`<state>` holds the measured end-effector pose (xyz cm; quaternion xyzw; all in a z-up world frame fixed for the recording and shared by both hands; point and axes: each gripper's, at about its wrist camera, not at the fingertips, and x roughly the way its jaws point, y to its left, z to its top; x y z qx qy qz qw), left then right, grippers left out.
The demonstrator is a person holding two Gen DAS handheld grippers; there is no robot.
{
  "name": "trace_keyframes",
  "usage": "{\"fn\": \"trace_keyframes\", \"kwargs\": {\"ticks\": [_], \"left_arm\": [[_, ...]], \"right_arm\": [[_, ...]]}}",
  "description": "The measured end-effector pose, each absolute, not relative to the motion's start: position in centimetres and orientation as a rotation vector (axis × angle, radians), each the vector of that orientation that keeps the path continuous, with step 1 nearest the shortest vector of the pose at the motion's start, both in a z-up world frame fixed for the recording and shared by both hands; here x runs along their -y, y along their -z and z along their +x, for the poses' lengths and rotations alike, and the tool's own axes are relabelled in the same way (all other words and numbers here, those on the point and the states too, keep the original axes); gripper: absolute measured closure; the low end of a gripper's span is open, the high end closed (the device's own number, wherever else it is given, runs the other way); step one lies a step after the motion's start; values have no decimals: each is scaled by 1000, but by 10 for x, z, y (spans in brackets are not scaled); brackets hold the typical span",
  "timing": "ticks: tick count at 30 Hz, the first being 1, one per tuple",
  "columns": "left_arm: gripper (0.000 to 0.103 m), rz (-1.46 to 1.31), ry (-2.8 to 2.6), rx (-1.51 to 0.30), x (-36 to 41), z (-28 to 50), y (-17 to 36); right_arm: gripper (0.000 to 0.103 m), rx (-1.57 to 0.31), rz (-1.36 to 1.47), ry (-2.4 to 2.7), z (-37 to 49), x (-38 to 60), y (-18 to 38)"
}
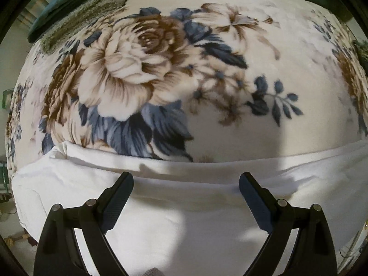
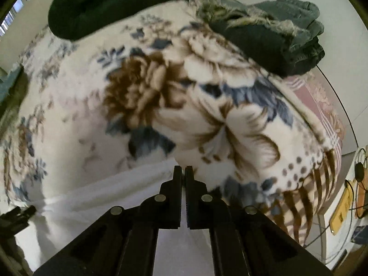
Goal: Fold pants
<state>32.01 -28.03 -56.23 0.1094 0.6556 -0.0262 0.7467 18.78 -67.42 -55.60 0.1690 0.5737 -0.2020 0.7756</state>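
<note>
- The left gripper (image 1: 186, 181), nearest the lens, hangs with fingers wide apart over white pants (image 1: 184, 218) spread flat on a bed; nothing sits between the fingers
- Behind the pants, a floral blanket (image 1: 161, 69) covers the bed; folded green cloth (image 1: 62, 7) lies at its far left corner
- The right gripper (image 2: 183, 169) is closed at the white pants' (image 2: 103, 197) edge; whether it pinches fabric cannot be told; folded dark jeans (image 2: 287, 39) sit far right

Left wrist view looking steeply down, close over white pants (image 1: 184, 218) on floral blanket (image 1: 161, 69), right wrist view tilted down, equally near, both sharing blanket, pants, folded dark jeans (image 2: 287, 41) at far edge.
</note>
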Motion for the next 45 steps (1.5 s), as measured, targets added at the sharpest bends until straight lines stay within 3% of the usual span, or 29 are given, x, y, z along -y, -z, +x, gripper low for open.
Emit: {"fn": "trace_keyframes", "kwargs": {"ticks": [4,8,10,11,12,16,17,18,19,22,23,31,38,40,41,45], "left_arm": [[8,242,11,-1437,287,320,573],[8,195,5,-1454,278,322,566],[8,193,29,-1428,280,313,551],[8,197,49,-1409,284,308,543],[8,204,65,-1398,290,304,539],[8,258,78,-1399,303,296,542],[8,263,73,-1414,306,296,548],[8,261,72,-1420,305,297,550],[8,261,72,-1422,304,295,547],[8,268,78,-1399,307,295,544],[8,269,83,-1392,307,296,543],[8,249,69,-1400,305,297,541],[8,295,63,-1403,308,306,558],[8,330,65,-1424,313,308,572],[8,336,68,-1431,313,308,578],[8,321,94,-1421,309,304,569]], "right_arm": [[103,-1231,351,491,198,670,558],[100,-1279,611,396,193,703,572],[76,-1287,662,335,189,704,572],[51,-1289,685,294,186,702,572],[45,-1287,689,274,186,700,573],[45,-1367,606,247,201,684,594],[50,-1380,588,255,205,682,598],[76,-1381,555,266,208,678,603],[83,-1379,511,292,210,674,603],[88,-1319,433,313,205,665,592],[96,-1281,410,316,200,663,583],[96,-1163,381,366,173,662,552],[95,-1236,421,370,196,671,571],[78,-1310,496,367,199,682,588],[61,-1334,567,376,195,693,593],[54,-1227,749,396,152,713,560]]}}
